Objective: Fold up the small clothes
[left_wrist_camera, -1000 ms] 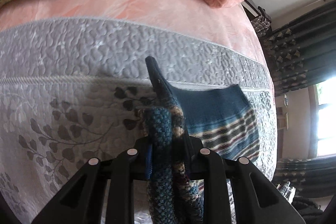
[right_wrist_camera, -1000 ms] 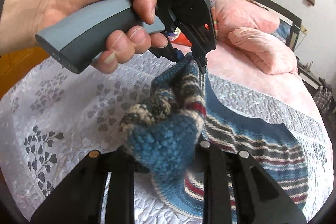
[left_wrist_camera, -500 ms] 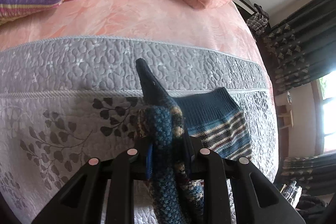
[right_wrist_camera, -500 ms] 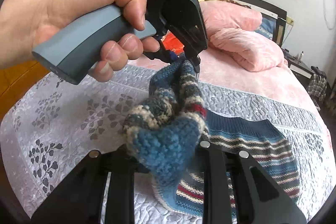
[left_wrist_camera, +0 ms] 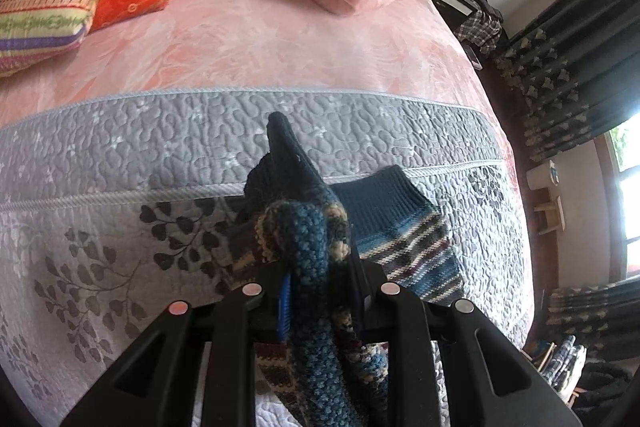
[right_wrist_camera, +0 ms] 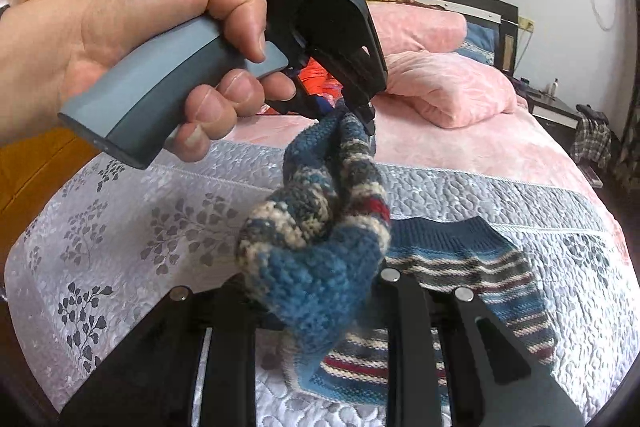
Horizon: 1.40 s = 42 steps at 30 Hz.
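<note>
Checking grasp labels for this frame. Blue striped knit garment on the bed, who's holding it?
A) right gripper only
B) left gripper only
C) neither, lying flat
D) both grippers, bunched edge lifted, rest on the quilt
D: the knit garment is pinched in the right gripper and in the left gripper, both with jaws closed on bunched fabric, while its striped lower part lies on the grey quilt.
</note>
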### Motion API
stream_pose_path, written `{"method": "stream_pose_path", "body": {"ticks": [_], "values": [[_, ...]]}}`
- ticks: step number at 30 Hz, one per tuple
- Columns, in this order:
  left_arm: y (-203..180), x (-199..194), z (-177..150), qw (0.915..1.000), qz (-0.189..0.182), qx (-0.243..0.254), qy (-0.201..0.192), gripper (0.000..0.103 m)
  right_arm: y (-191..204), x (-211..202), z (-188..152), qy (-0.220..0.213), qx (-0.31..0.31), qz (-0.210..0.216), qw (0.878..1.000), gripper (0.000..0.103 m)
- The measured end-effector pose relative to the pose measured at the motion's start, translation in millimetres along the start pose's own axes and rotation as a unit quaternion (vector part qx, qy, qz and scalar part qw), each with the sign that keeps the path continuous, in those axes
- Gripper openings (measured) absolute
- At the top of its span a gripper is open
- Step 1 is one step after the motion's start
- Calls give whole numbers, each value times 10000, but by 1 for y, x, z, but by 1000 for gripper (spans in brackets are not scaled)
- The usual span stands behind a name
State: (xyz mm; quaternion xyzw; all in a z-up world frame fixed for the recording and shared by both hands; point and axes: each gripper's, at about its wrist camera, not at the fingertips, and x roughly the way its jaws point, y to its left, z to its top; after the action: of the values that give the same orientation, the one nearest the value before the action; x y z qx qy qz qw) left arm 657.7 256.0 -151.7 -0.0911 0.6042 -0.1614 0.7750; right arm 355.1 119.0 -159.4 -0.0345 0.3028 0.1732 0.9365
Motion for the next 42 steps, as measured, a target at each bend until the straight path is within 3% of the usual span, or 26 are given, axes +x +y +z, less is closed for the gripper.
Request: {"method": "stream_pose_path", "body": {"ticks": [21,42], "values": [[-96,45,8,9986,154,475,196,23,-78,-19,-22,2,478,-250,9985,21],[-151,109,5,9958,299,735,455,23,-137,-13,-56,162,835,-406,9956,21]]}}
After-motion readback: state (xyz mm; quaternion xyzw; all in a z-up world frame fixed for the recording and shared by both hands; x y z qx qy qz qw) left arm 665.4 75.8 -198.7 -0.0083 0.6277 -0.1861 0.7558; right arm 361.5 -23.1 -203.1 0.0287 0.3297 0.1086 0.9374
